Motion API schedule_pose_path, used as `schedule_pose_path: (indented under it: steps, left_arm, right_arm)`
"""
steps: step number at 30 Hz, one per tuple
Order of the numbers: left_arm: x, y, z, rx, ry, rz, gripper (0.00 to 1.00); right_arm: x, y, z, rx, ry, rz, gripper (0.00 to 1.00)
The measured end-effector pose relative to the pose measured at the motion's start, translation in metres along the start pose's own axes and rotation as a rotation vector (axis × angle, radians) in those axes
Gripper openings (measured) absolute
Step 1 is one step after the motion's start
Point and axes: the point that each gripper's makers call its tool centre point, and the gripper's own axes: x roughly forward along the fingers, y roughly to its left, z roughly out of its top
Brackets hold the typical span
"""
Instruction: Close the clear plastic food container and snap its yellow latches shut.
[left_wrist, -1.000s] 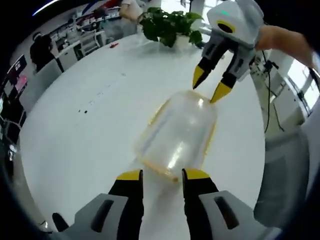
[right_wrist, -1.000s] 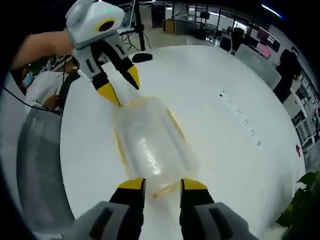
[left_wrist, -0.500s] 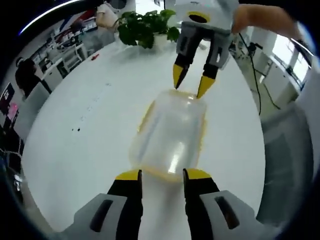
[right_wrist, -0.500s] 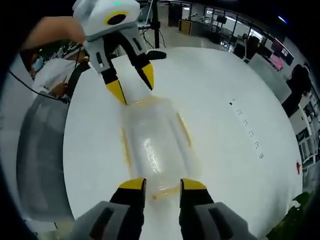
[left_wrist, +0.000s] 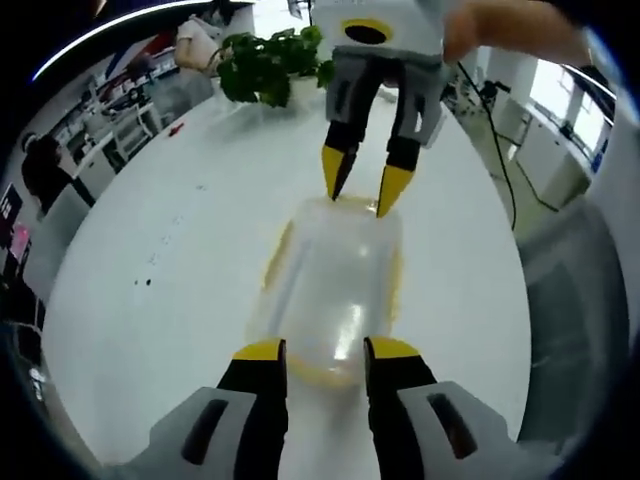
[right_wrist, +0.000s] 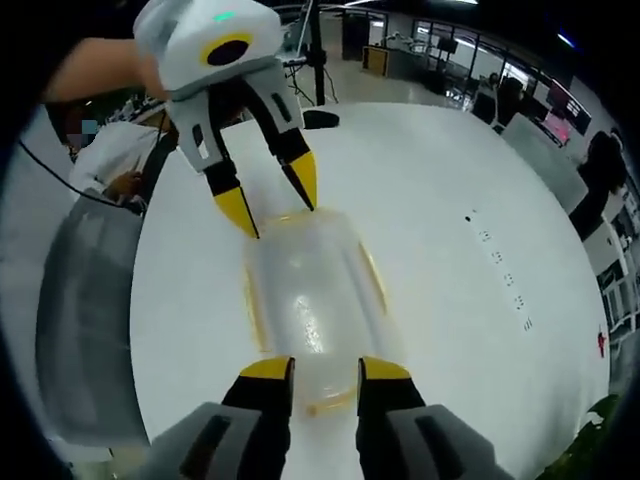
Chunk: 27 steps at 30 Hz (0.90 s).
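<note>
While the container (left_wrist: 335, 290) lay on the white table (left_wrist: 180, 280) between them, the left gripper (left_wrist: 325, 352) and right gripper (right_wrist: 324, 368) stood open, holding nothing. It seemed light and slippery; pressing the yellow end latches (right_wrist: 335, 403) looked best.

No readable text, label, brand or number is showing anywhere; small dark marks are sitting on the table (right_wrist: 480, 180), but they are too tiny to read as writing.
</note>
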Motion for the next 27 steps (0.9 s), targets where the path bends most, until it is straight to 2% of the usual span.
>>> schedule_pose_path:
  steps: [15, 21, 27]
  left_arm:
    - [0.020, -0.006, 0.023, 0.020, -0.036, -0.028, 0.26]
    - [0.022, -0.008, 0.026, 0.013, -0.047, -0.031, 0.25]
    - [0.027, -0.012, 0.023, 0.036, -0.028, -0.028, 0.27]
  right_arm:
    - [0.017, 0.003, 0.022, -0.019, -0.039, 0.024, 0.23]
    - [0.020, 0.003, 0.025, -0.023, -0.050, 0.027, 0.24]
    - [0.022, -0.002, 0.031, -0.012, -0.076, 0.018, 0.26]
